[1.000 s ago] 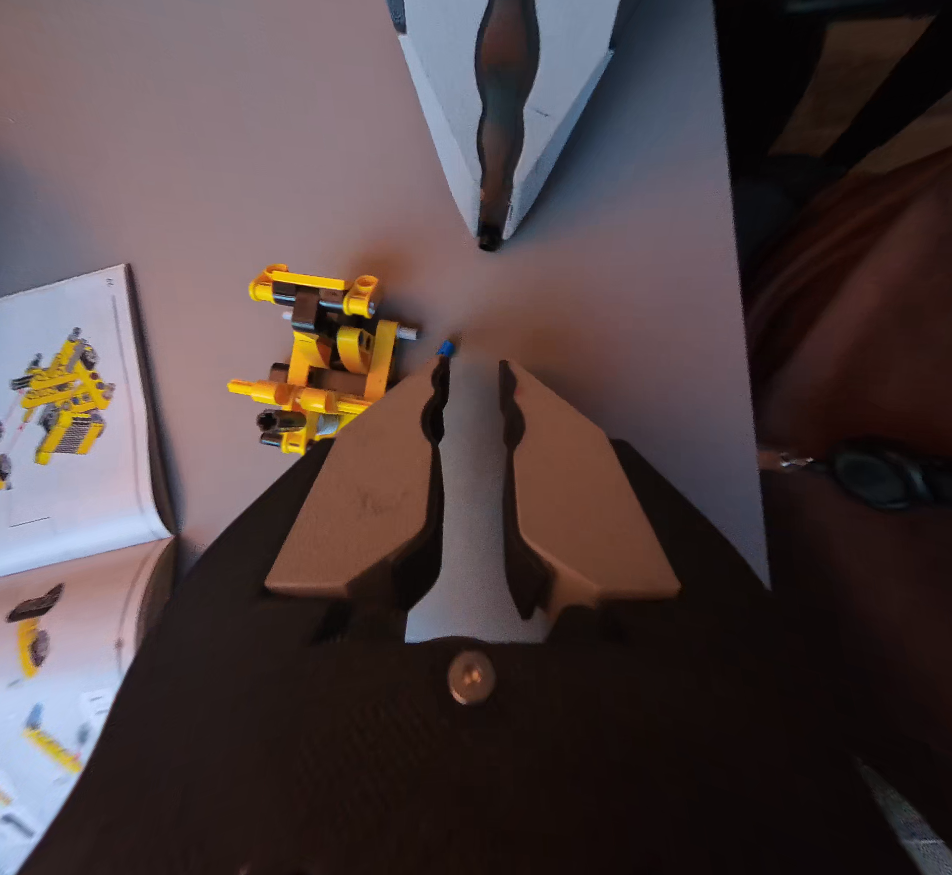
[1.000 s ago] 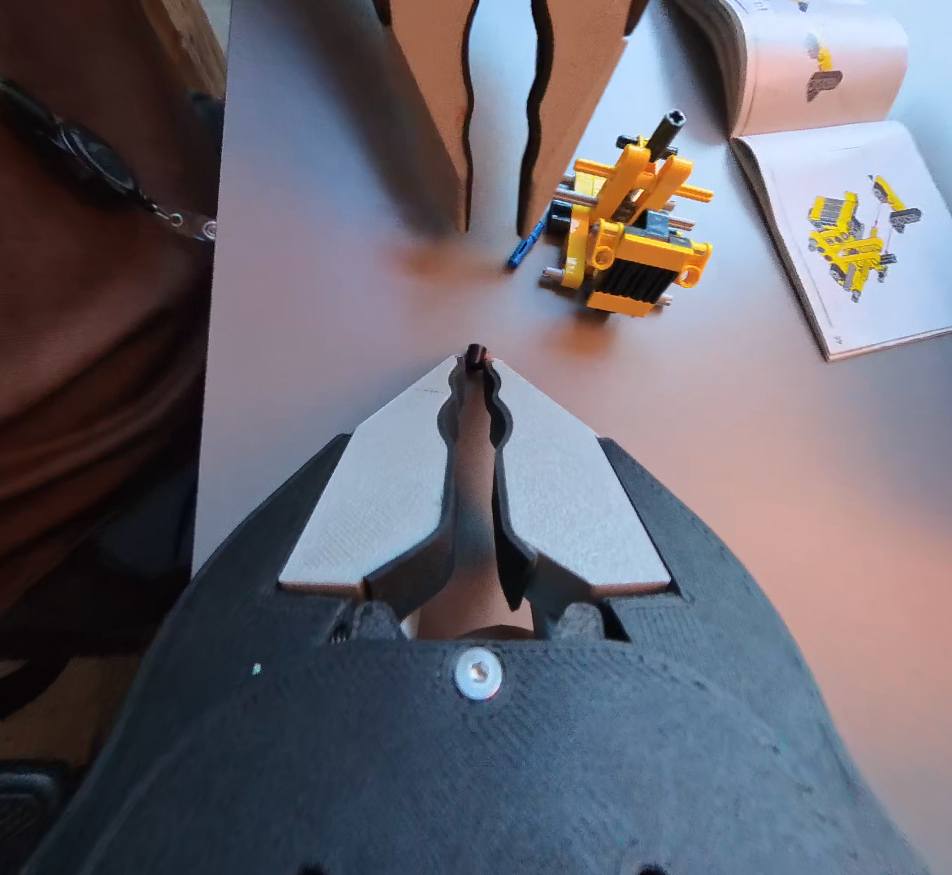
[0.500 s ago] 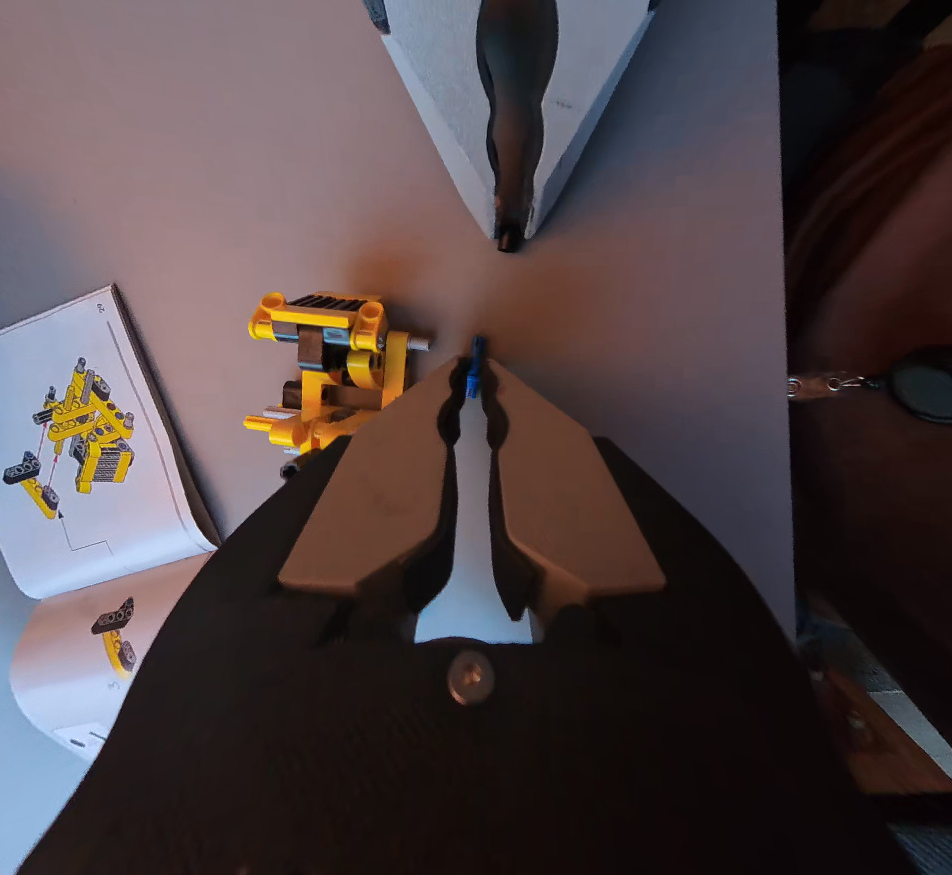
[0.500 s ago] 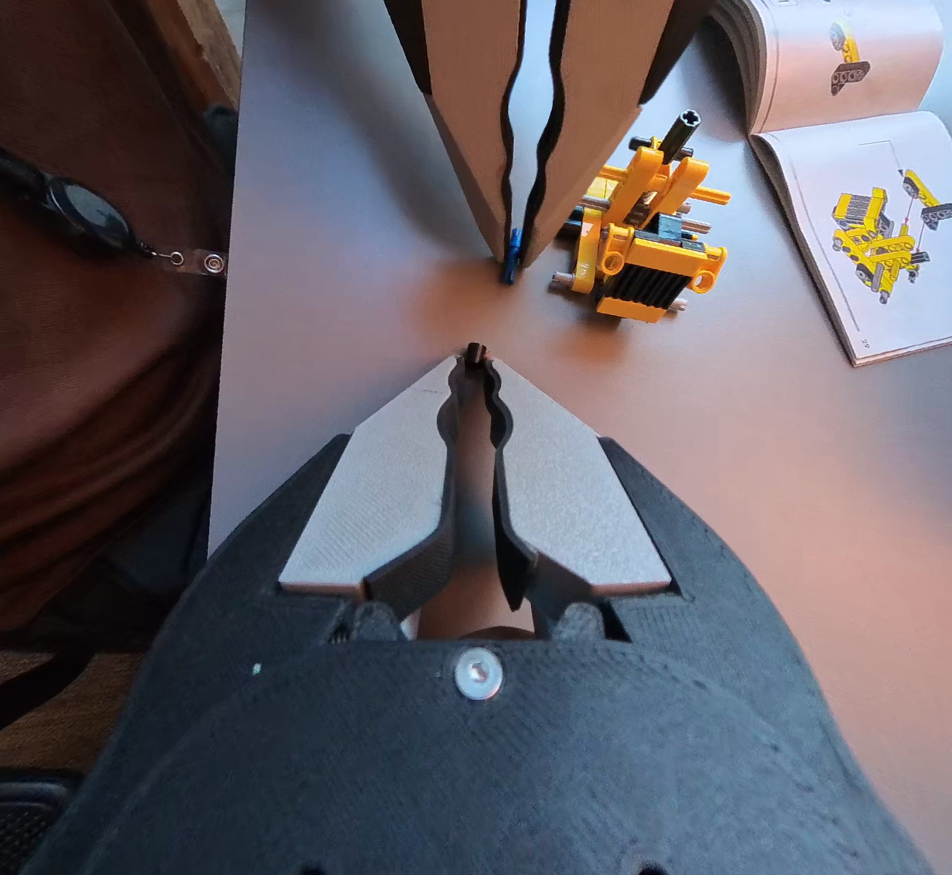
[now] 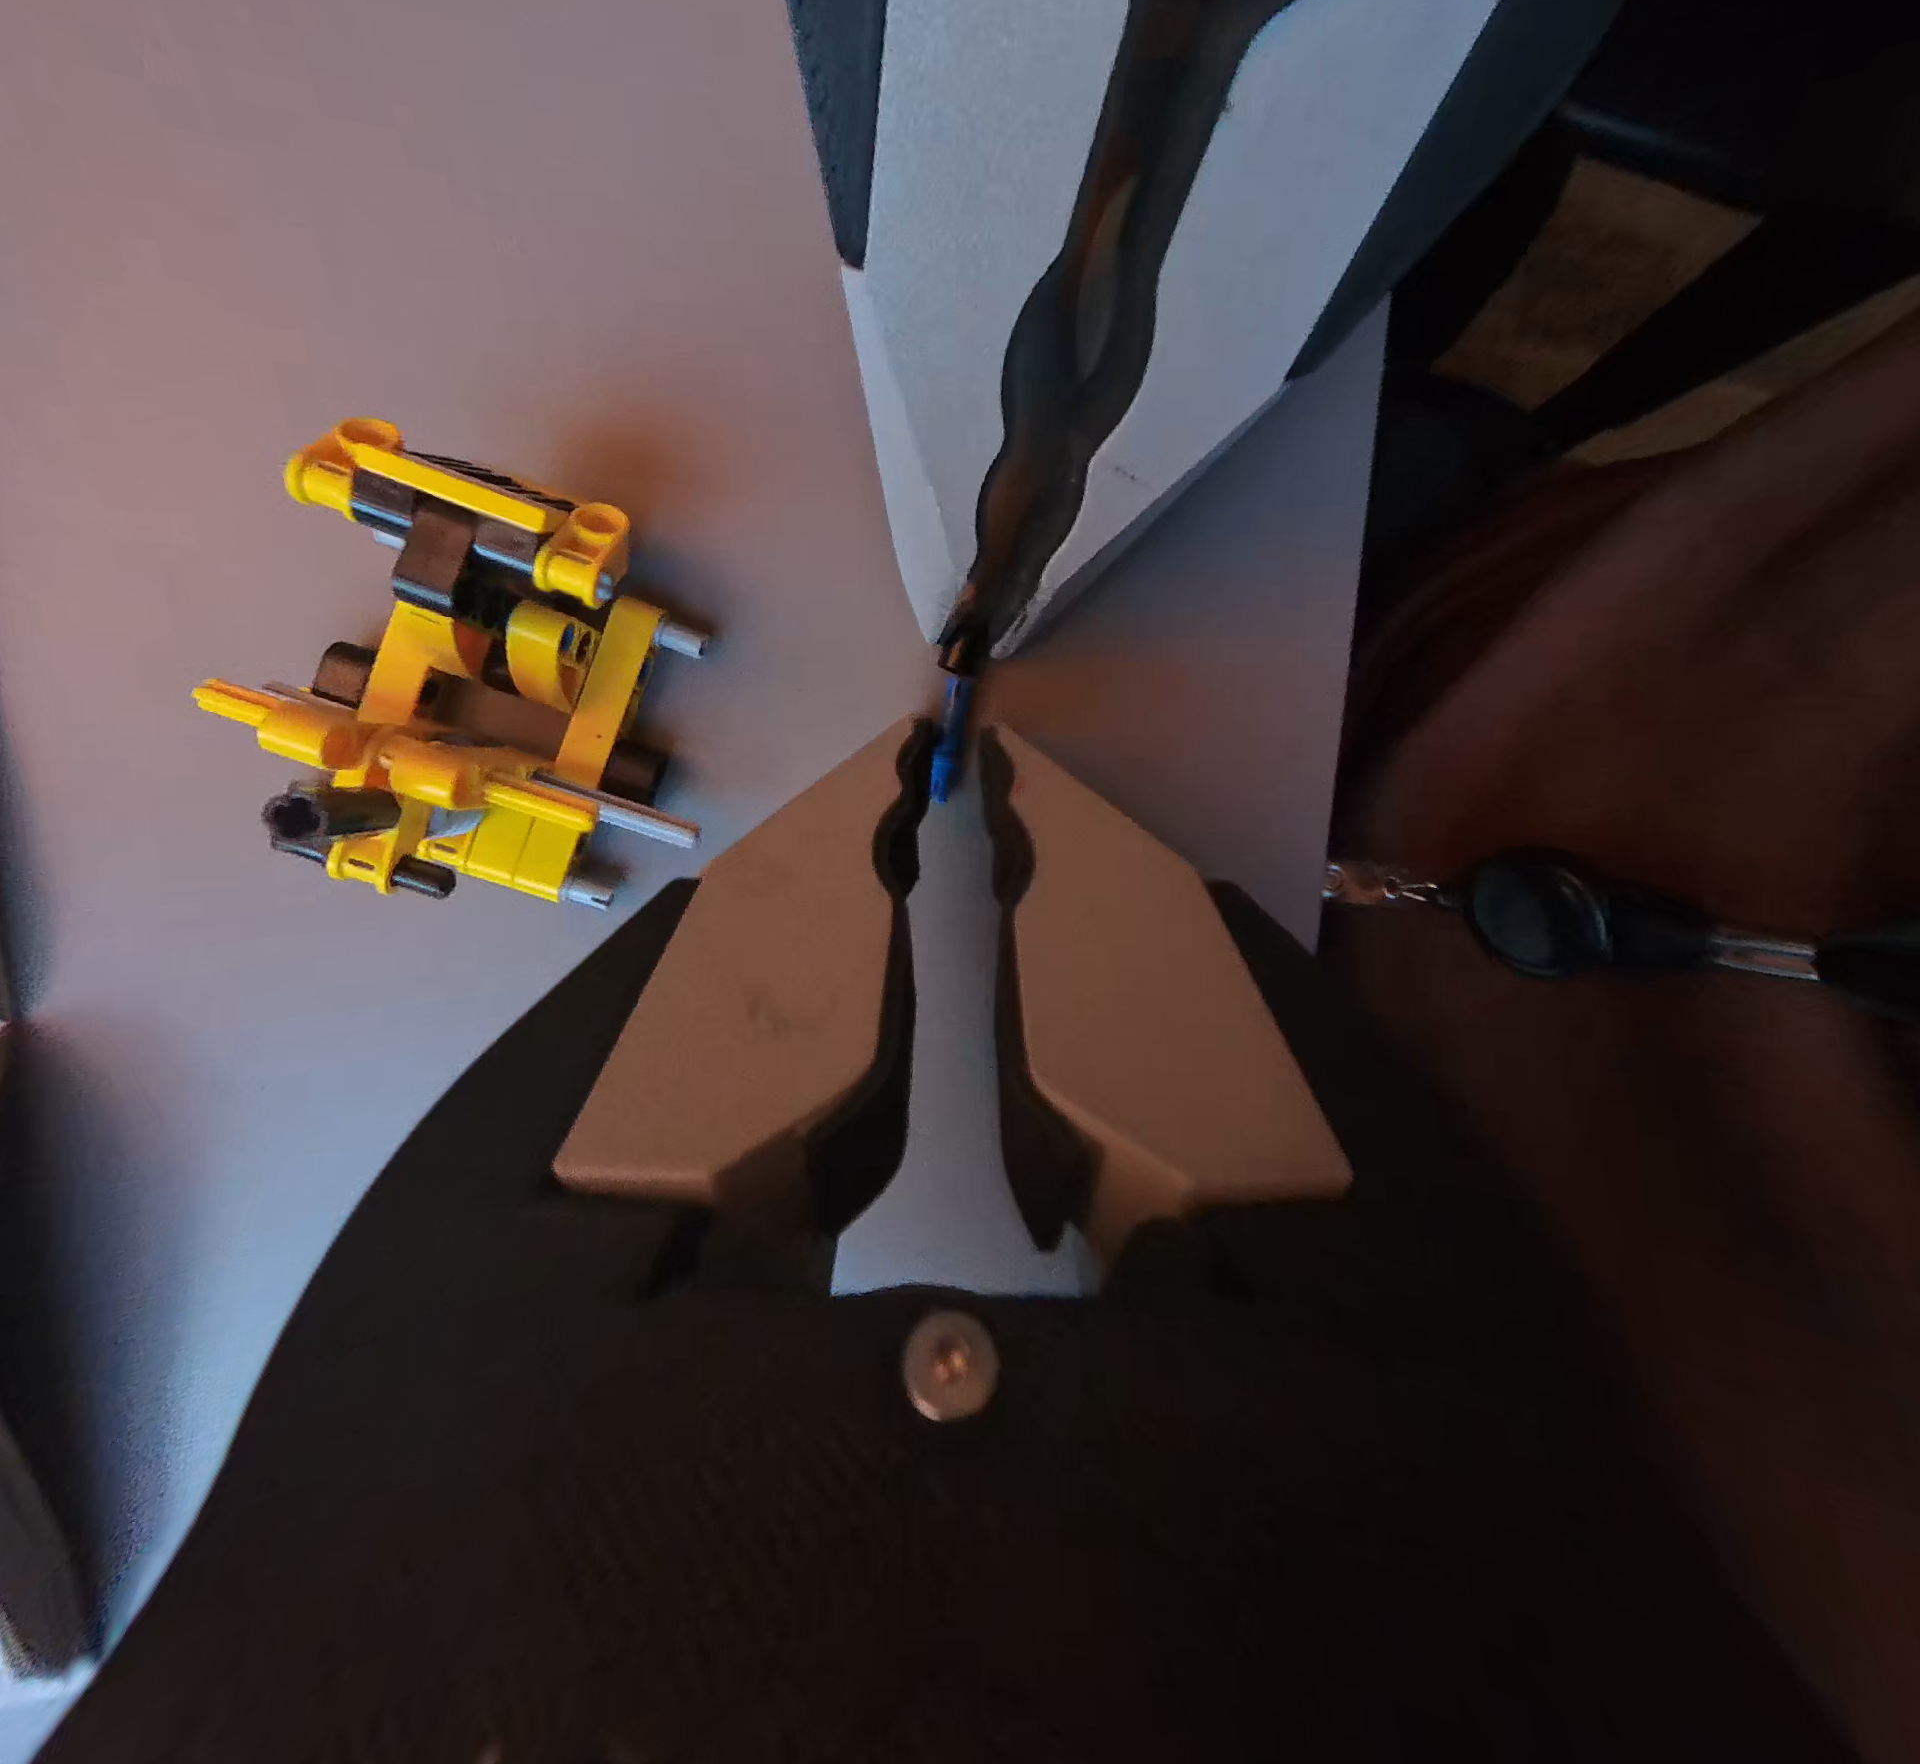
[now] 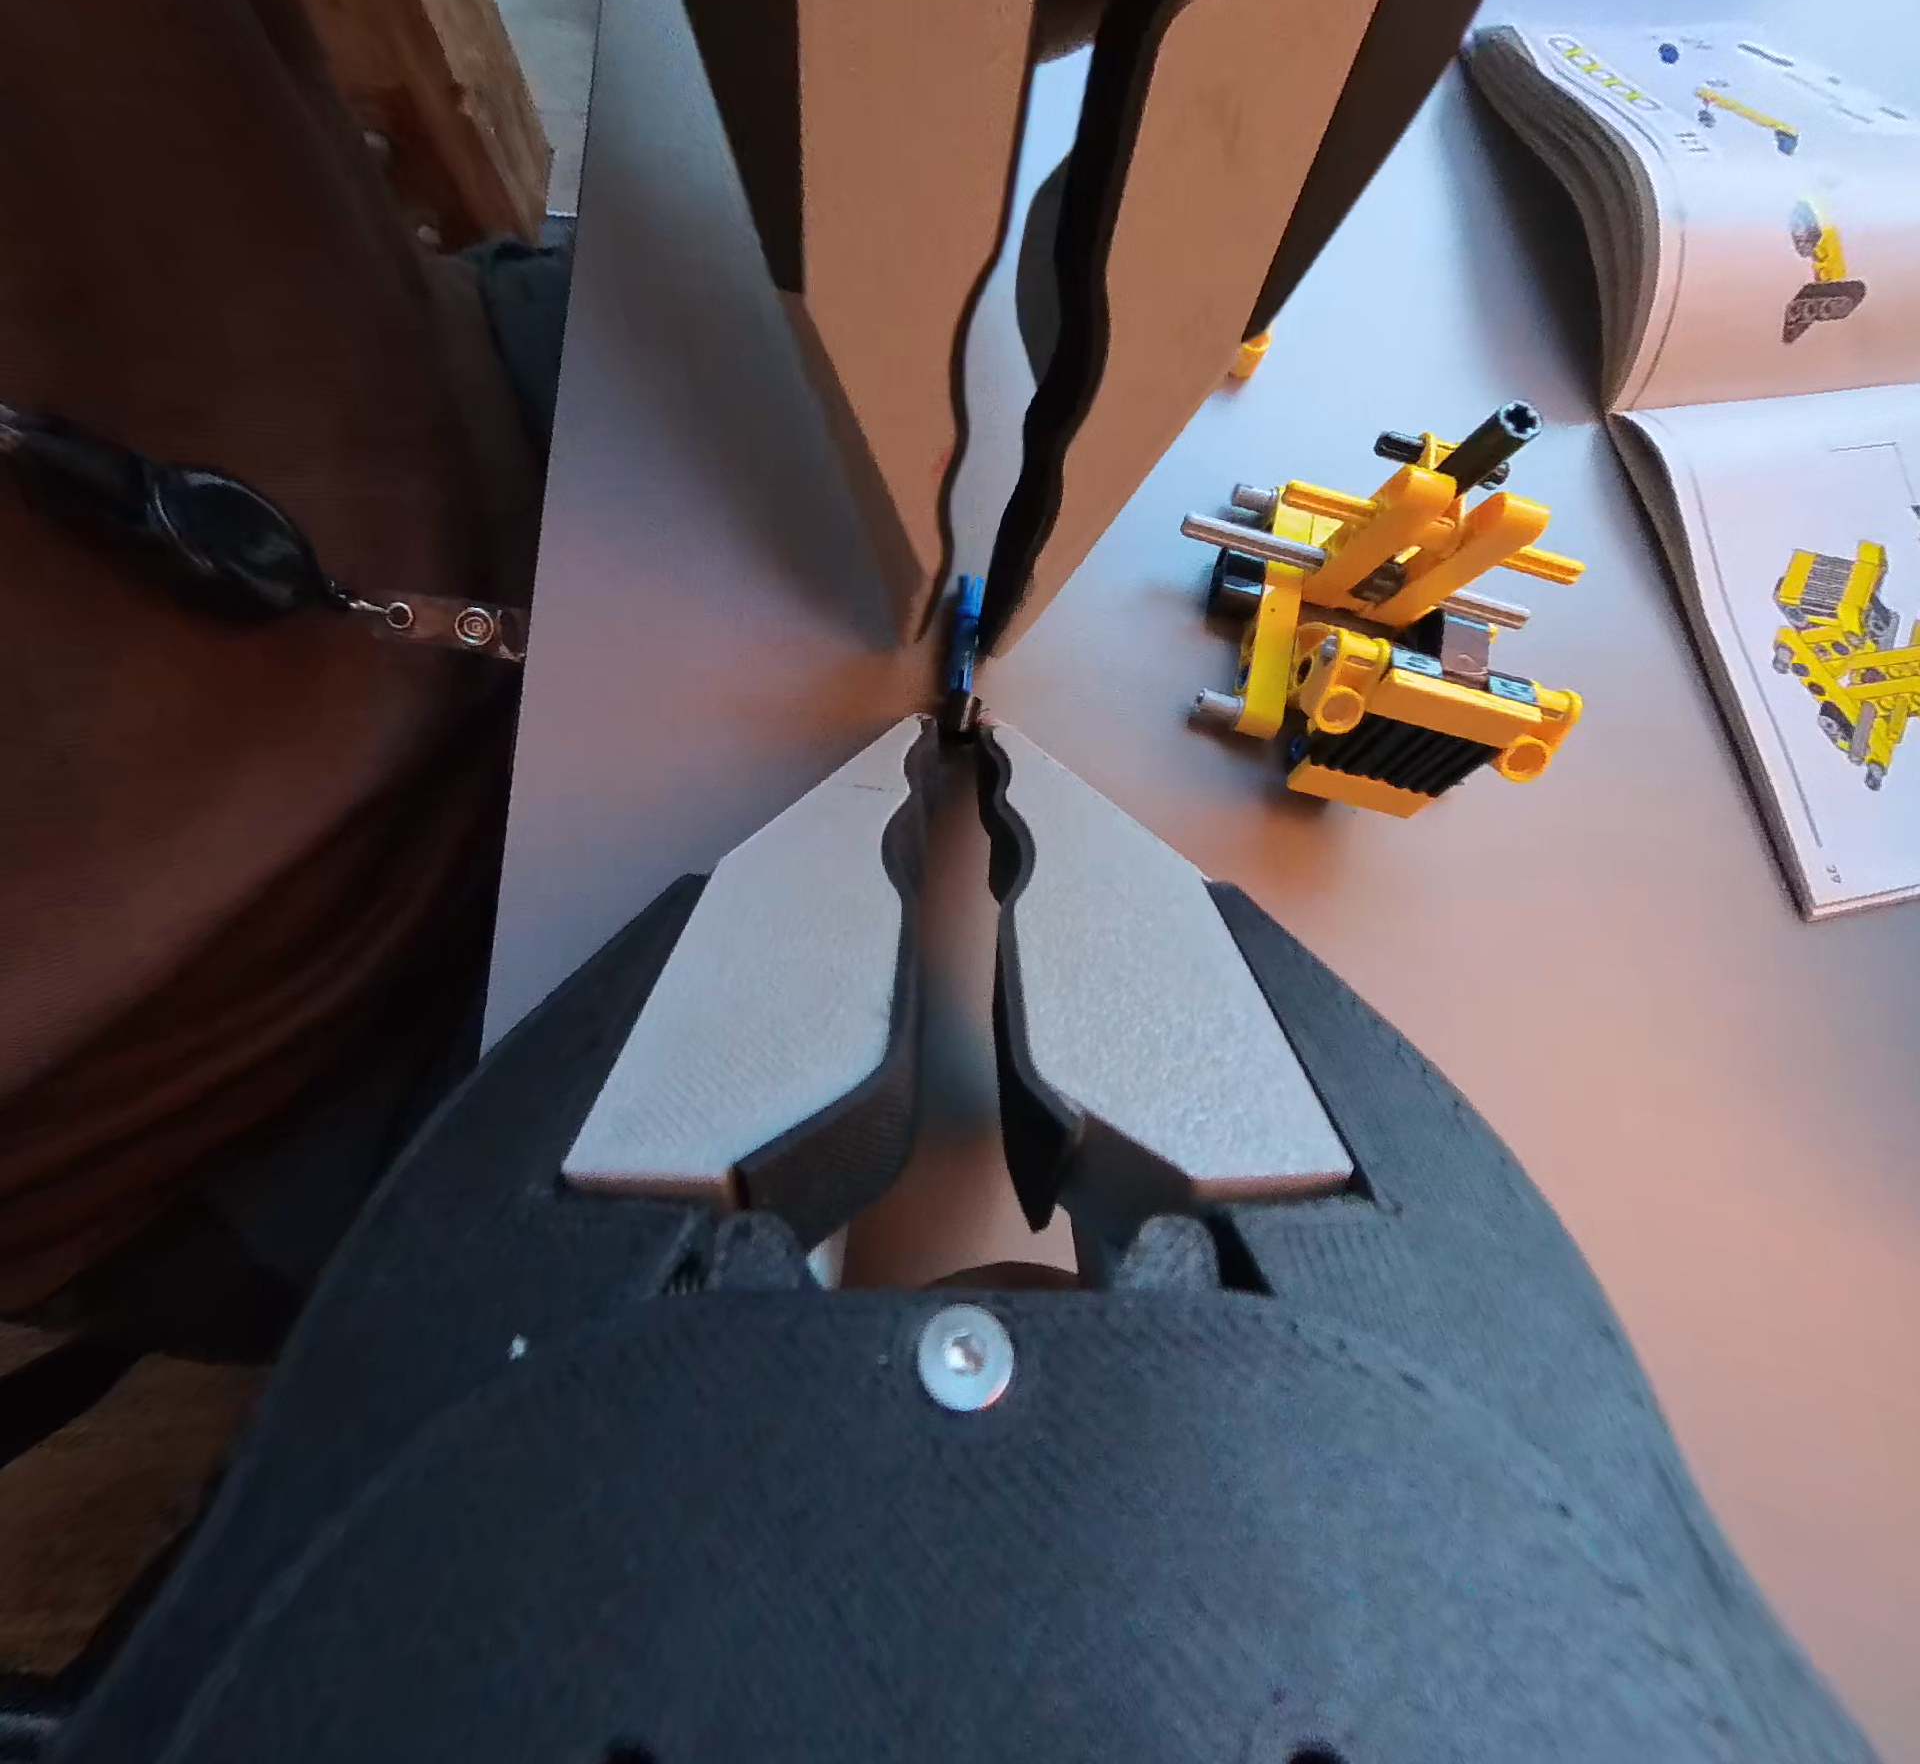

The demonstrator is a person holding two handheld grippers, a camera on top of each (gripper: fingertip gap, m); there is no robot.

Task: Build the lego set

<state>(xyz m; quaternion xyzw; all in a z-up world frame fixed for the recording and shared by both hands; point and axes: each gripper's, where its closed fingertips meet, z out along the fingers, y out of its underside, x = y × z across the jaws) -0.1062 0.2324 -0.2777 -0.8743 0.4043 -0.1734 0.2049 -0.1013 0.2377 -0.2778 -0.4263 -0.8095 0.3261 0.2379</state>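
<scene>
A: Table [image 5: 364,156], grey and matte, fills the left wrist view. The half-built yellow and black lego vehicle [image 5: 457,675] lies at left centre, clear of both tools. The left gripper [image 5: 948,748] pinches a small blue lego pin [image 5: 948,746] at its tips, fingers nearly closed. The right gripper [image 5: 971,649] reaches down from the top of the frame, clamped on a small black lego piece [image 5: 964,646] that touches the pin's far end.

B: Half a second ago?

A: Tips were apart then; now pin and black piece meet. The booklet has left this frame.

B: Right wrist view?

A: Right gripper [image 6: 961,727] at centre, left gripper [image 6: 961,618] from the top, blue pin [image 6: 964,628] meeting the black piece [image 6: 961,715]. The vehicle [image 6: 1382,634] sits at centre right. Only here: the open paper instruction booklet [image 6: 1766,364] at the right edge, and a tiny yellow part [image 6: 1252,353] behind the left gripper.
</scene>
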